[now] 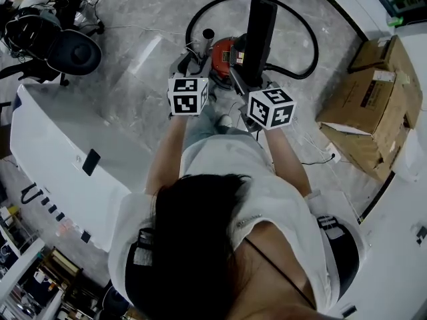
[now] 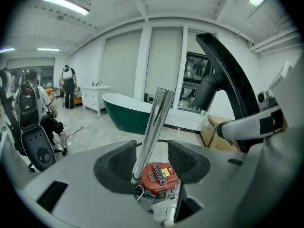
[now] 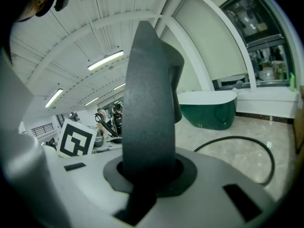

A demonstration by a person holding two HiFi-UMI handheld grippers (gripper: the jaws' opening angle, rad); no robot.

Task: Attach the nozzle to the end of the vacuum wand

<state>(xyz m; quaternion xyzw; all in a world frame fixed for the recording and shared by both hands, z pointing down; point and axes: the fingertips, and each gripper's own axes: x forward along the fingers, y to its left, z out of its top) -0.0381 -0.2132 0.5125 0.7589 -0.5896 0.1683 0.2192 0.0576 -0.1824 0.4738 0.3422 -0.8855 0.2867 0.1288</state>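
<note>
While the left gripper (image 2: 153, 160) has its jaws standing wide, the shiny vacuum wand (image 2: 153, 127) rises between its pads, leaning against the left one and, as far as I can tell, not clamped. The right gripper (image 3: 149, 170) is closed hard on the dark grey nozzle (image 3: 149, 103), which fills its gap and sticks up well past it. From where the left gripper looks, the nozzle hangs off to the right, apart from the wand's bare top end, so I'd say the joining isn't done. The piece is in hand and the tube is within reach. What is left is to line the nozzle's socket up with that open end and push it on.

Below the wand sits the red canister (image 2: 159, 177), lid on, so whatever is inside stays out of sight. The black hose (image 1: 307, 39) loops over the floor behind it. Further out on the person's right are stacked cardboard boxes (image 1: 373, 99); I can't see into them. A green bathtub (image 2: 126, 113) stands across the room, its inside hidden from here.
</note>
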